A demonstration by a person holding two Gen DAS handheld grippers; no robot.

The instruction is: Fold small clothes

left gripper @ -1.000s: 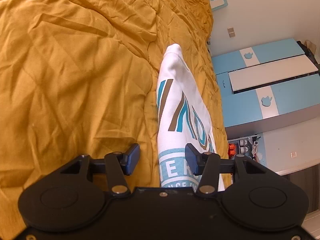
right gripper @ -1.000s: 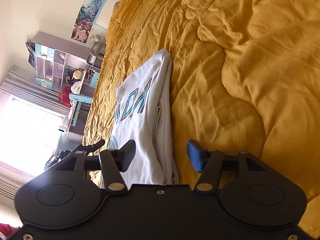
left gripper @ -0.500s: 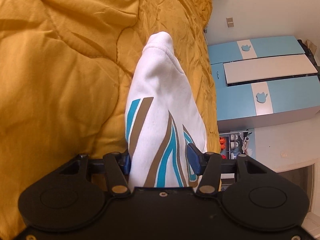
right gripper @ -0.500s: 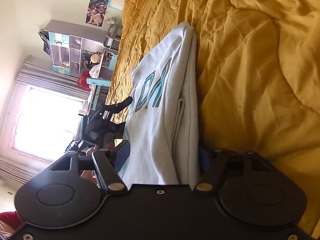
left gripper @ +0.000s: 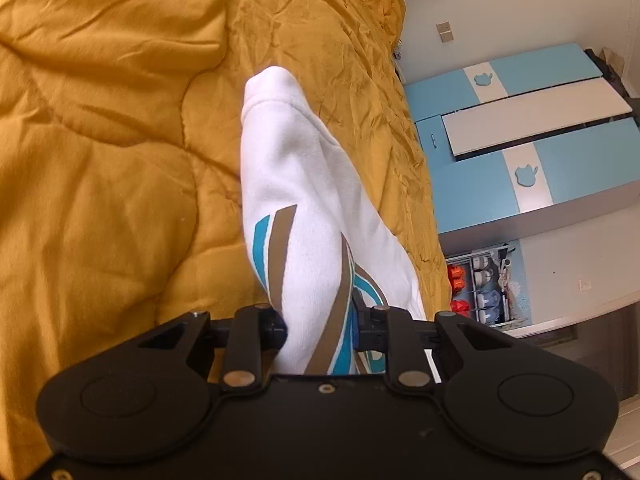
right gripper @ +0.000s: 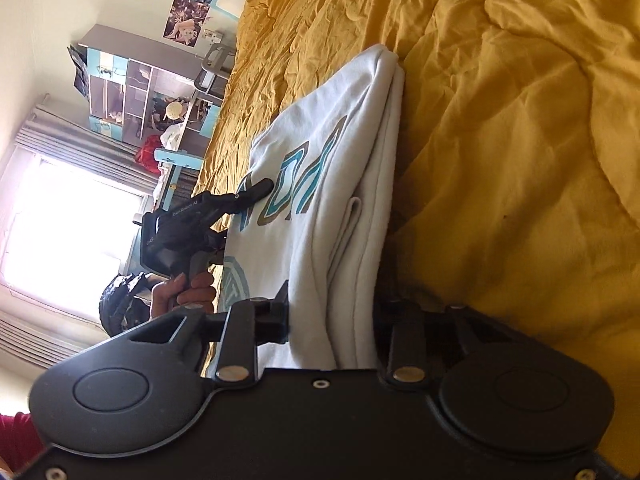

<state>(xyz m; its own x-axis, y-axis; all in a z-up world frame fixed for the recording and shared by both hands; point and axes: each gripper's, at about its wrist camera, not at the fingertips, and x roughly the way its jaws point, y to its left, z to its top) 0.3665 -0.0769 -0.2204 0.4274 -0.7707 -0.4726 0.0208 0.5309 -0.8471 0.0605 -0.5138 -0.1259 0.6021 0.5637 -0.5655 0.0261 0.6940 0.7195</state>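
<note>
Garment: a white sweatshirt (left gripper: pixel 304 184) with teal and brown lettering, folded into a long narrow band, lay on a rumpled mustard bedspread (left gripper: pixel 112 168).
Long axis, left wrist view: the band ran from the gripper at 6 o'clock up to a rounded, hemmed end at about 12 o'clock, leaning slightly toward 11.
Long axis, right wrist view: the sweatshirt (right gripper: pixel 320 184) stretched from 6 o'clock toward 1 o'clock, its stacked folded edges facing 3 o'clock and the printed face turned toward 9 o'clock.
Left gripper (left gripper: pixel 320 324): the jaws were closing, with the printed near end of the sweatshirt between them; both pads pressed into the cloth, which bunched where they met it.
Right gripper (right gripper: pixel 332 320): the jaws were closing on the thick layered edge of the sweatshirt; the near pad touched the cloth, while the far pad sat in shadow under the fold.
Left gripper seen from the right wrist (right gripper: pixel 256 192): at 9 o'clock of the garment, its upper finger lay over the lettering, held by a person's hand (right gripper: pixel 184 288).
Surroundings, left wrist view: a blue and white wardrobe (left gripper: pixel 532 160) stood at 3 o'clock beyond the bed edge.
Surroundings, right wrist view: a bright window (right gripper: pixel 68 216) filled 9 o'clock, with a shelf unit (right gripper: pixel 140 92) at 10 o'clock.
</note>
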